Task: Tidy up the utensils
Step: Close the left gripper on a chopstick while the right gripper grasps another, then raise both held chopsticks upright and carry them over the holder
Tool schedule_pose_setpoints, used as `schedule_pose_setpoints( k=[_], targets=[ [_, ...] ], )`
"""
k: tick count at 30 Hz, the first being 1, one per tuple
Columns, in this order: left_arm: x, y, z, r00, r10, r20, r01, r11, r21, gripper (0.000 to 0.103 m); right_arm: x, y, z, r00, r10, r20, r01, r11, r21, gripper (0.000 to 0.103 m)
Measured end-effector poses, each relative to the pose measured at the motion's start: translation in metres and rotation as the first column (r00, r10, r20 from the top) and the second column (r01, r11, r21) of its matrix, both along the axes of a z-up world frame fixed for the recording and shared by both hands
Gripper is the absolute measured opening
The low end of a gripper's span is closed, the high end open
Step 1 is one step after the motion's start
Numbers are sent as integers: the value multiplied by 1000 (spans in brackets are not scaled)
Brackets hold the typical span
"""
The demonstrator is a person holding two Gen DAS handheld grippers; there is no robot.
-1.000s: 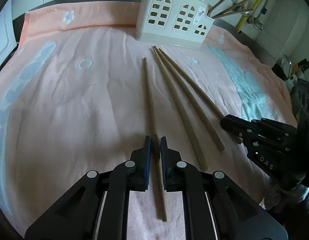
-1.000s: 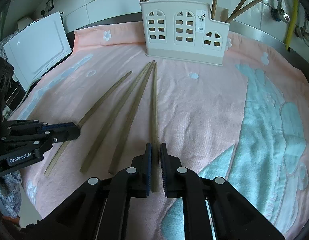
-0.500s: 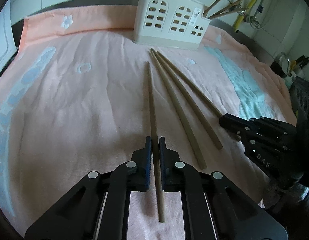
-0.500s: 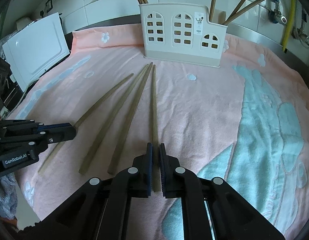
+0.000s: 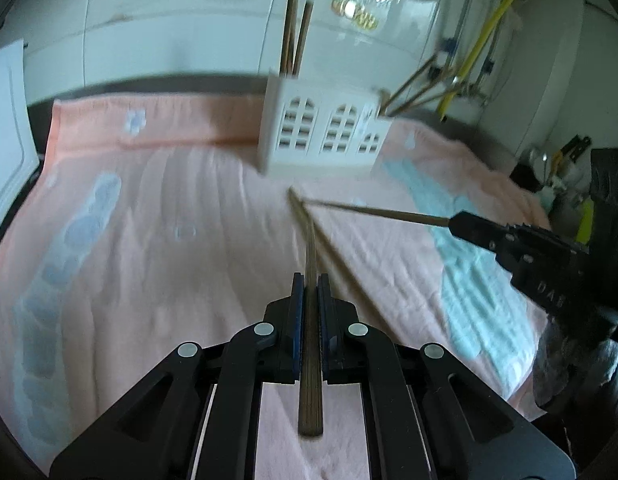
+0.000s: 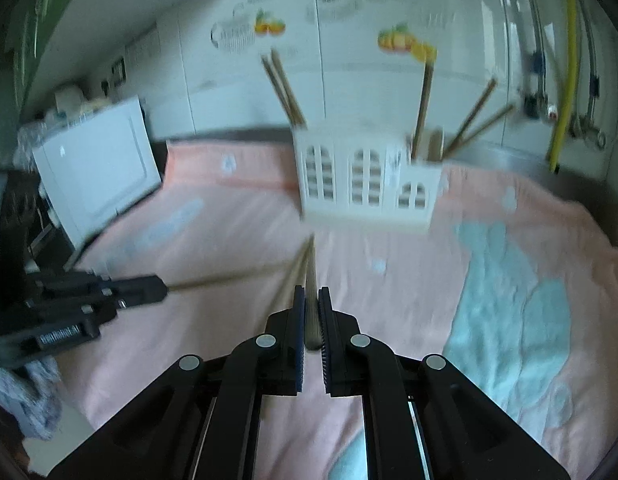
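Left wrist view: left gripper (image 5: 309, 280) jaws clamped on a chopstick (image 5: 310, 344), tip aimed twd white holder (image 5: 323, 136) at back of pink towel (image 5: 149, 248). Right gripper (image 6: 312, 294) jaws narrow, gripping 2nd chopstick (image 6: 311, 308). More chopsticks lie betw. grippers & holder; pics blurred.

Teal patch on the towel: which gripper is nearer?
Right. The right gripper, shut on a chopstick, hangs over the teal patch. The left gripper, shut on its own chopstick, is over pink cloth to the patch's left.
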State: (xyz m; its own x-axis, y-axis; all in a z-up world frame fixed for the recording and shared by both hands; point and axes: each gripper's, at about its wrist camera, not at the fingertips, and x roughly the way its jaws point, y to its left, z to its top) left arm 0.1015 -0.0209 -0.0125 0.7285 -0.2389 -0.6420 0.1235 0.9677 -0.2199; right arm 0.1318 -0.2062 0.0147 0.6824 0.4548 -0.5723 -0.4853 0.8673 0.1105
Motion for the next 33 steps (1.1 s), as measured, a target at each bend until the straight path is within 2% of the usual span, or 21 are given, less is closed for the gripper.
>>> schedule_pose_setpoints(
  k=[8, 16, 24, 30, 33],
  targets=[
    [19, 3, 25, 998, -31, 47, 31, 1000, 0, 6, 25, 2, 43, 999, 7, 49, -9, 999, 35, 7],
    [50, -7, 67, 990, -89, 107, 85, 996, 37, 5, 59, -14, 99, 998, -7, 69, 4, 999, 41, 7],
    [81, -23, 120, 972, -134, 193, 123, 990, 66, 5, 93, -19, 150, 993, -11, 117, 9, 1000, 22, 6],
    [104, -27, 170, 951, -125, 283, 102, 990, 94, 5, 119, -24, 183, 986, -42, 159, 31, 997, 69, 6],
    [119, -26, 181, 947, -107, 304, 76, 991, 113, 5, 131, -27, 199, 980, -69, 187, 53, 995, 88, 6]
  ],
)
